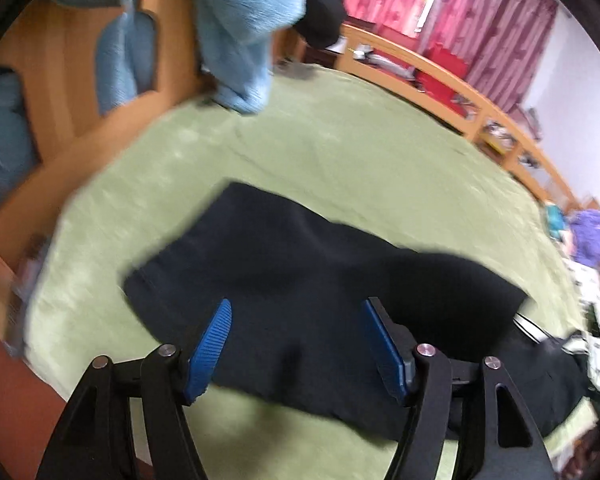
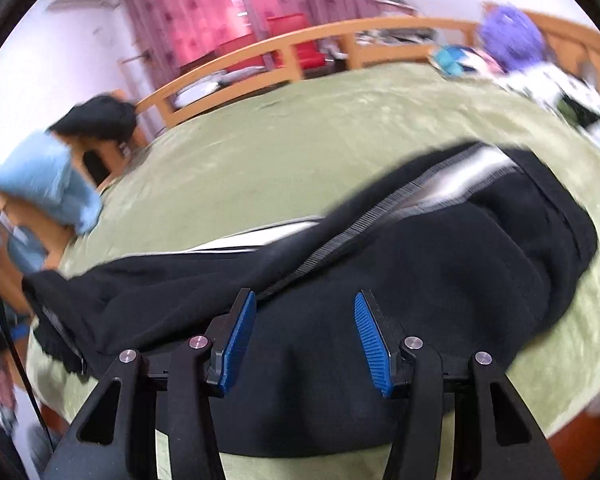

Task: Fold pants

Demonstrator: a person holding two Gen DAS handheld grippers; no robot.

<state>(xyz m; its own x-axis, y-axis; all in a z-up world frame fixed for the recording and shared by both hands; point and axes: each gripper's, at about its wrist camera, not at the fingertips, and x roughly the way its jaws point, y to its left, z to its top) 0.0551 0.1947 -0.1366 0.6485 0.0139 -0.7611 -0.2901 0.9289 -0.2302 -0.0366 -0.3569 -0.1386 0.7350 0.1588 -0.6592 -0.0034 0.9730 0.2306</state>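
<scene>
- Pants [image 1: 300,292] are seen lying dark and partly folded on the green blanket [image 1: 340,152] that covers the bed, with a pale side stripe [image 2: 440,188] showing in the right wrist view
- Left gripper [image 1: 298,344] is held above the near part of the cloth with its blue pads [image 1: 210,352] spread apart; nothing is caught between them
- Right gripper [image 2: 304,340] is likewise held over the cloth with its pads [image 2: 370,344] set apart and no cloth pinched, though the fabric below looks close
- The step in hand is judged to be a release after one fold, with the next grasp not yet begun
- The next fold is best made by taking both layers at one end, each gripper near an outer corner, so that the edge is lifted evenly
- The cloth should be carried over low and laid down flat, so that the stripe side is not dragged askew
- The bunched ridge near the stripe is better smoothed first, since a lump there would be trapped in the fold
- The blue garment [image 1: 244,36] at the far edge of the bed is well apart and need not be disturbed
</scene>
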